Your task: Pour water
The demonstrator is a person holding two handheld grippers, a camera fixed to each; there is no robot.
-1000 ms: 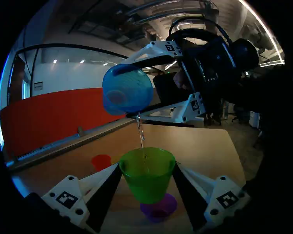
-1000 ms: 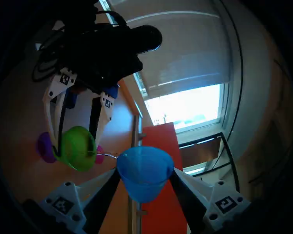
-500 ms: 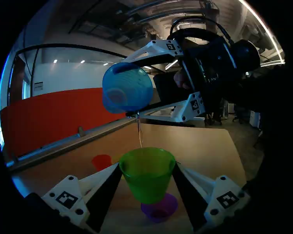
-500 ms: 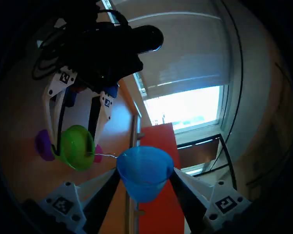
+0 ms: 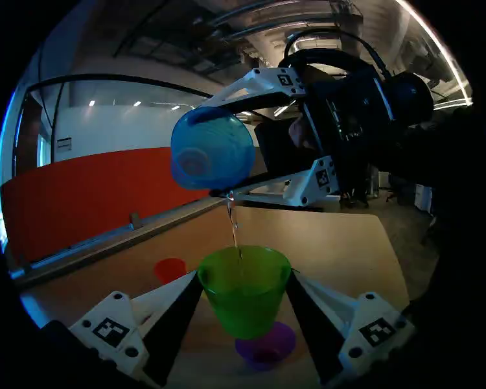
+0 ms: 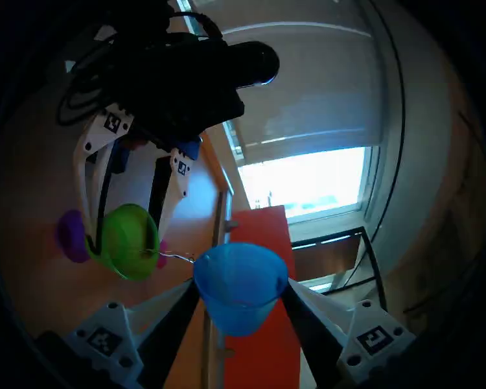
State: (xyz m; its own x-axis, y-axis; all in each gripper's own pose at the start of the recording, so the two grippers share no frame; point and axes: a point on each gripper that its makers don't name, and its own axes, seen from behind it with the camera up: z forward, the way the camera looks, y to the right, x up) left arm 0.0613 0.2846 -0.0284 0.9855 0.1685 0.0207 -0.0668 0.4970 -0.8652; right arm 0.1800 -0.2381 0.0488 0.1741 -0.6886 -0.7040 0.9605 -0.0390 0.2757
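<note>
Spillage is the main risk: the thin stream of water [image 5: 233, 227] falls through open air from the lip of the translucent blue plastic cup [image 6: 240, 292] into the translucent green plastic cup [image 5: 244, 295], and it lands near the far side of the green rim, not in the centre. If you tip the blue cup more steeply, or let either hand drift, the stream will likely miss and wet the wooden bench [image 5: 334, 246].

Your right gripper [image 6: 241, 284] is clenched on the blue cup, one finger on each side of its tapered wall. It holds the cup rolled well over, above and ahead of your left gripper [image 5: 243, 277]. Your left gripper clamps the green cup upright between its fingers, lifted clear of the bench.

Both cups are smooth, thin-walled and conical, so they could slide out towards the narrow end if your squeeze slackens. The green one is taking on weight as it fills. How full it is, you cannot judge from these views, so overfilling is a second hazard.

Directly beneath your left gripper a small purple plastic cup [image 5: 266, 347] stands on the bench, and a small red plastic cup [image 5: 170, 268] stands ahead and to its left. Either could be knocked when you lower the green cup.
</note>
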